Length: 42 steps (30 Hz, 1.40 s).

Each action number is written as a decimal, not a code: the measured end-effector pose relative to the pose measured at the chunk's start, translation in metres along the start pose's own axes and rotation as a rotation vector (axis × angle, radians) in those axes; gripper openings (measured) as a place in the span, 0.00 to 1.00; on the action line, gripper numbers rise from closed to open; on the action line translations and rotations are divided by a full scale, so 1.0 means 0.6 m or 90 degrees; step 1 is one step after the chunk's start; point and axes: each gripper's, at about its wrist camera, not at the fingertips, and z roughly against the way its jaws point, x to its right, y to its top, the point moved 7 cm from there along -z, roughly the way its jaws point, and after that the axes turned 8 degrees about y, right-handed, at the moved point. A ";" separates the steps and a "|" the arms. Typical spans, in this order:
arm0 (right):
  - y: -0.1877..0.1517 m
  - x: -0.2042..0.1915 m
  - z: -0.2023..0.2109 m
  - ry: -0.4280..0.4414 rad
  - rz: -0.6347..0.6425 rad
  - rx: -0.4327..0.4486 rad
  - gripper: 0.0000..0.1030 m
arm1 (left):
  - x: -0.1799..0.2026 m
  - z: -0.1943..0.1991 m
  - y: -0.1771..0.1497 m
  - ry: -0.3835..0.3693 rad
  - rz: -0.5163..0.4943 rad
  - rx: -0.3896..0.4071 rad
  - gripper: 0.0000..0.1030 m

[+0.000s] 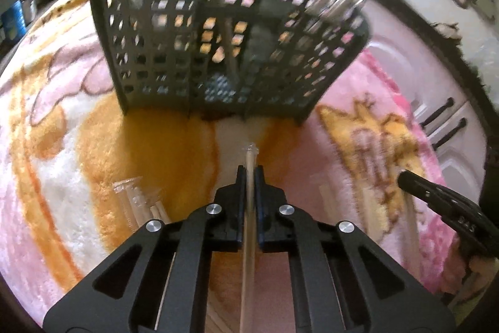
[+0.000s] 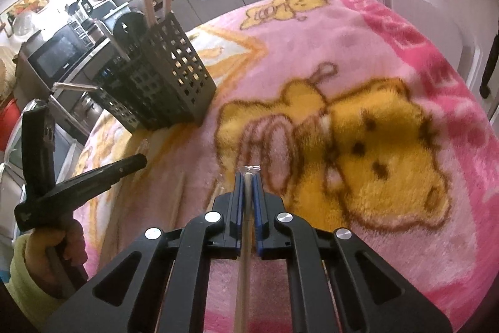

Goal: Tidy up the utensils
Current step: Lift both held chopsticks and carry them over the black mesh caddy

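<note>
Each claw, left [image 1: 249, 173] and right [image 2: 248, 180], grips one wrapped stick; the caddy [image 1: 218, 52], frame centre, holds several blurred ones.

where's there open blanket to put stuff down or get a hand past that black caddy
Widest bare patch: the pink blanket right of the black caddy, over the bear print toward the cabinets. There is also a strip between the caddy and the left gripper. It is crowded left of that gripper, where wrapped chopsticks lie, and the caddy's right compartment is packed with utensils.
</note>
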 end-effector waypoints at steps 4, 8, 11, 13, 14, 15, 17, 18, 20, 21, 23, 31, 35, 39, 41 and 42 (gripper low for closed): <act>0.019 -0.022 0.017 0.012 0.025 0.019 0.06 | 0.009 0.039 0.016 -0.025 0.005 0.041 0.01; 0.039 -0.051 0.036 0.025 0.055 0.041 0.06 | 0.011 0.082 0.036 -0.044 0.009 0.084 0.01; 0.052 -0.076 0.046 0.037 0.076 0.057 0.06 | 0.008 0.112 0.052 -0.052 0.014 0.111 0.01; 0.061 -0.093 0.053 0.043 0.091 0.068 0.06 | 0.005 0.131 0.065 -0.053 0.017 0.132 0.01; 0.067 -0.102 0.057 0.046 0.099 0.075 0.06 | 0.003 0.138 0.069 -0.053 0.017 0.139 0.01; 0.072 -0.110 0.060 0.048 0.105 0.080 0.06 | 0.003 0.144 0.074 -0.053 0.019 0.146 0.01; 0.082 -0.126 0.065 0.055 0.117 0.088 0.06 | -0.003 0.158 0.085 -0.053 0.024 0.164 0.01; 0.088 -0.134 0.068 0.057 0.125 0.093 0.06 | -0.007 0.164 0.089 -0.053 0.027 0.171 0.01; 0.099 -0.150 0.076 0.061 0.137 0.104 0.06 | -0.013 0.177 0.102 -0.054 0.032 0.188 0.01; 0.105 -0.156 0.080 0.062 0.142 0.110 0.06 | -0.016 0.186 0.111 -0.051 0.034 0.199 0.01; 0.120 -0.172 0.092 0.067 0.155 0.125 0.06 | -0.019 0.201 0.124 -0.051 0.037 0.216 0.01; 0.179 -0.226 0.131 0.088 0.186 0.187 0.06 | -0.030 0.252 0.184 -0.048 0.049 0.280 0.01; 0.215 -0.248 0.141 0.087 0.203 0.218 0.06 | -0.033 0.276 0.215 -0.045 0.056 0.312 0.01; 0.245 -0.260 0.145 0.090 0.206 0.241 0.06 | -0.033 0.291 0.239 -0.042 0.061 0.333 0.01; 0.260 -0.262 0.146 0.092 0.204 0.250 0.06 | -0.033 0.297 0.251 -0.037 0.061 0.344 0.01; 0.266 -0.265 0.146 0.092 0.203 0.255 0.06 | -0.033 0.299 0.257 -0.035 0.059 0.349 0.01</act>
